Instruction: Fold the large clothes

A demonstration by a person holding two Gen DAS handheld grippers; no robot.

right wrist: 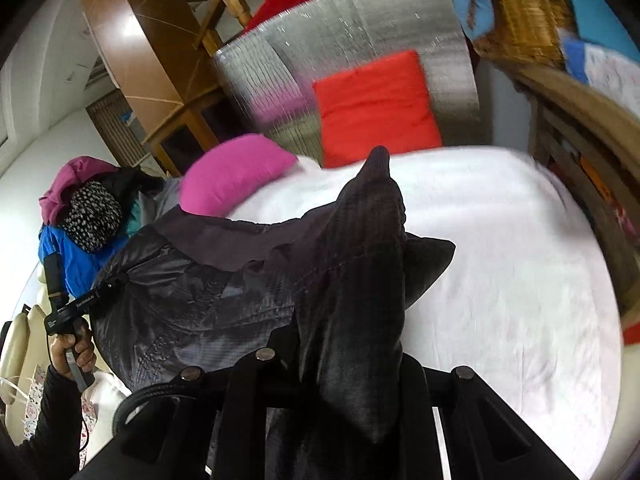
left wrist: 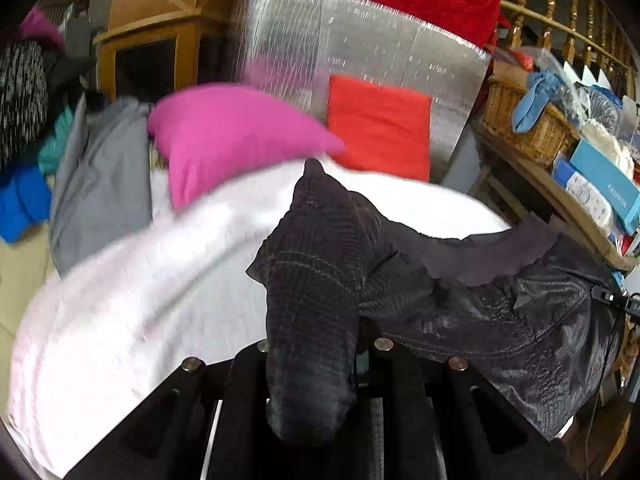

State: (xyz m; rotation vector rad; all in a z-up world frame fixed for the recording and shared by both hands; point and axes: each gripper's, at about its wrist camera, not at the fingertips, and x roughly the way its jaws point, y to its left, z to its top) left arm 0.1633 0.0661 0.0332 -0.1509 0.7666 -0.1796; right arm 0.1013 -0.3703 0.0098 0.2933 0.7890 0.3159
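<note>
A large dark garment (left wrist: 520, 332) with a shiny quilted lining hangs stretched between both grippers above the white bed (left wrist: 132, 304). In the left wrist view my left gripper (left wrist: 320, 352) is shut on a bunched dark corner of the garment, which stands up over the fingers and hides their tips. The right wrist view shows my right gripper (right wrist: 352, 360) shut on another bunched corner of the garment (right wrist: 360, 264) in the same way. A hand (right wrist: 76, 348) carries the left gripper (right wrist: 70, 312) at the left edge of that view, beside the hanging cloth.
A pink pillow (left wrist: 224, 136), a red cushion (left wrist: 380, 128) and a silver foil panel (left wrist: 360, 40) stand at the bed's head. A grey garment (left wrist: 100, 184) and a pile of clothes (right wrist: 80, 216) lie on the left. A wooden shelf with a wicker basket (left wrist: 528, 128) borders the right.
</note>
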